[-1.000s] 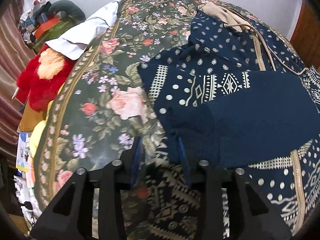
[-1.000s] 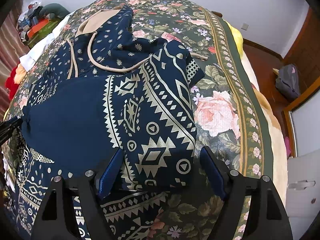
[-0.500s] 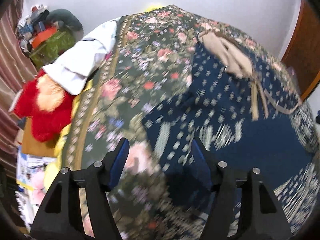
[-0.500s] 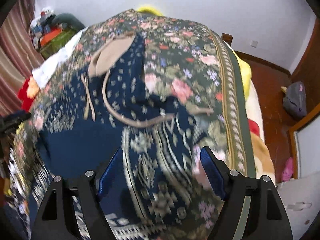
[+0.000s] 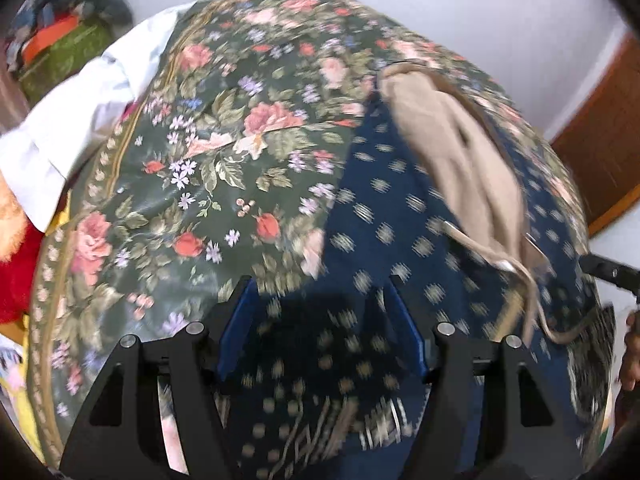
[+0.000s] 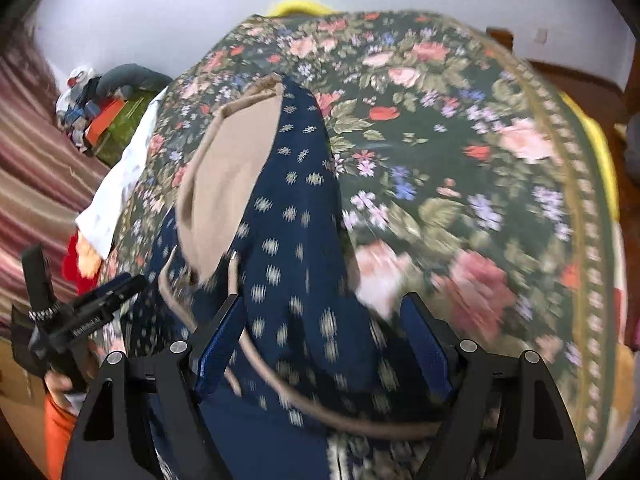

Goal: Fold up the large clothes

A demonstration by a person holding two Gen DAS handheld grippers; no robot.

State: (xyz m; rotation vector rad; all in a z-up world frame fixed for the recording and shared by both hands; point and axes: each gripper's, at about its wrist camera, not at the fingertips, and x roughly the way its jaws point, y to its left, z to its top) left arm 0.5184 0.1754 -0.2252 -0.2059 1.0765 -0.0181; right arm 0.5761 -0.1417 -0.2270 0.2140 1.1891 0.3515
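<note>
A navy patterned hoodie (image 5: 400, 216) lies spread on the floral bedspread (image 5: 224, 152). Its hood shows a beige lining (image 5: 460, 160) and beige drawstrings (image 5: 528, 292). My left gripper (image 5: 318, 300) is open and empty, its blue-padded fingers held over the hoodie's left shoulder area. In the right wrist view the hoodie (image 6: 296, 240) and its beige hood lining (image 6: 228, 176) run up the middle. My right gripper (image 6: 322, 316) is open and empty over the hoodie's right shoulder area, with a drawstring (image 6: 304, 404) crossing below it. The left gripper (image 6: 88, 316) shows at the left there.
A white cloth (image 5: 80, 120) and a red plush toy (image 5: 12, 272) lie off the bed's left edge, with a cluttered pile (image 5: 60, 44) at the back left. A wooden door (image 5: 600, 148) stands at the right. The bedspread (image 6: 480, 160) stretches right of the hoodie.
Both grippers have moved forward from the folded sleeves up toward the hood. The left gripper went from nearly closed at a sleeve edge to open. Both views are blurred from motion.
</note>
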